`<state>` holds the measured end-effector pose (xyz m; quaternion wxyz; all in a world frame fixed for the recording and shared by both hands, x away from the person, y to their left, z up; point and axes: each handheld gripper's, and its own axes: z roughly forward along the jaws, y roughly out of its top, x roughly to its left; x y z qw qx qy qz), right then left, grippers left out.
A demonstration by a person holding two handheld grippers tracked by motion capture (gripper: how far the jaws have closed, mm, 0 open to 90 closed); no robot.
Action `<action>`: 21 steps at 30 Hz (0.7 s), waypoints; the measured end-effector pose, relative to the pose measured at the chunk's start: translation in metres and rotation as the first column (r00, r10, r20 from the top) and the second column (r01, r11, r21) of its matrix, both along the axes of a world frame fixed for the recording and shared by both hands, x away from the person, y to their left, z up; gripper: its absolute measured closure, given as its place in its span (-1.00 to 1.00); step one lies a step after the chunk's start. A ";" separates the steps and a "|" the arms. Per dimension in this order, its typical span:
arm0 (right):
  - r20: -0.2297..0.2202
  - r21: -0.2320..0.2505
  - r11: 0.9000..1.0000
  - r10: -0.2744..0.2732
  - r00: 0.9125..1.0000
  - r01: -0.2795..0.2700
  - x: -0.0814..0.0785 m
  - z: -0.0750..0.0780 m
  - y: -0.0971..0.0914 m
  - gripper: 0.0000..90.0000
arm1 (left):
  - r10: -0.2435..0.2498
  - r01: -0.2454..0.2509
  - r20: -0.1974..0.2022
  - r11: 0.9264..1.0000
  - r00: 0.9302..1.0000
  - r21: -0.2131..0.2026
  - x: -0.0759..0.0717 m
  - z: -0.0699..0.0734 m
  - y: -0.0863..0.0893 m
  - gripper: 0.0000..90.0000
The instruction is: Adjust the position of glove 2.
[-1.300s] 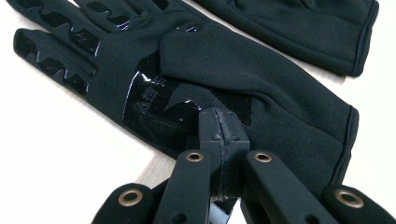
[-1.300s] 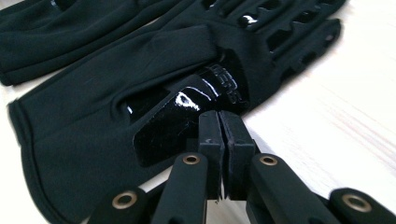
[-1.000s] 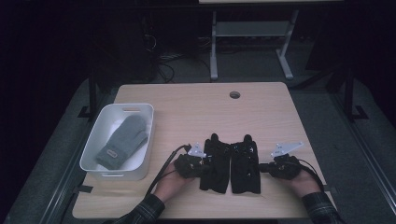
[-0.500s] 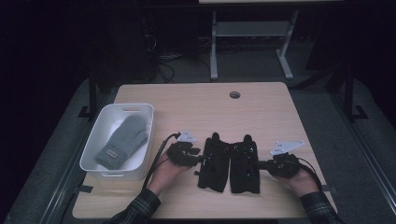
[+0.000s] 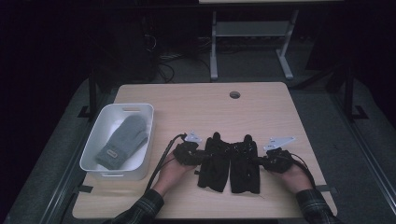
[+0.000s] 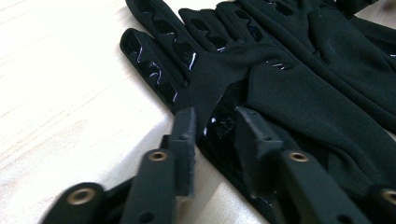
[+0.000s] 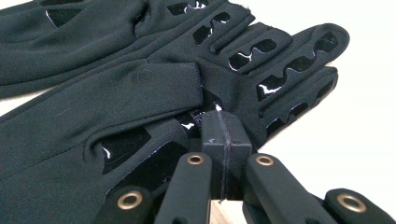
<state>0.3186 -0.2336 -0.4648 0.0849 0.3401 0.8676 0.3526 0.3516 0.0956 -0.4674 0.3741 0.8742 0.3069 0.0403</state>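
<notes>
**Black gloves between your two grippers**

On the desk [image 5: 187,98], the gloves [image 5: 229,161] lie side by side, fingers pointing away from you. Your left gripper [image 6: 212,128] straddles the near glove's edge, jaws just closing, not yet pinching. Your right gripper [image 7: 222,128] is clamped together, tips touching the other glove's edge.

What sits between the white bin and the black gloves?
In the high view, the left hand-held gripper and its cable on bare wooden table, between white plastic bin and black fabric gloves.

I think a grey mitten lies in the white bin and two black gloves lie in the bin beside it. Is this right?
Not quite. The grey mitten lies in the white bin, but the two black gloves lie on the table, outside the bin, as the high view shows.
</notes>
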 end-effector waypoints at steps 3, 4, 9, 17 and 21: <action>0.000 -0.002 1.000 0.001 1.000 -0.001 0.000 0.000 0.000 1.00 | -0.002 0.002 -0.011 1.000 1.000 -0.007 0.000 0.000 -0.001 0.80; -0.001 -0.003 1.000 0.001 1.000 -0.001 0.000 0.000 0.000 1.00 | -0.002 0.002 -0.014 1.000 1.000 -0.009 0.000 0.000 -0.001 0.85; -0.003 0.003 1.000 -0.001 1.000 0.001 0.000 -0.001 0.000 1.00 | 0.006 -0.008 -0.031 0.999 0.999 -0.039 0.001 0.001 0.001 0.93; 0.000 -0.003 1.000 0.006 1.000 -0.006 -0.001 0.000 0.003 1.00 | 0.020 -0.025 -0.042 0.992 0.999 -0.124 0.001 0.016 0.010 0.94; -0.004 -0.005 1.000 0.007 1.000 -0.007 -0.001 0.000 0.004 1.00 | 0.026 -0.033 -0.044 0.984 0.999 -0.174 -0.001 0.024 0.014 0.94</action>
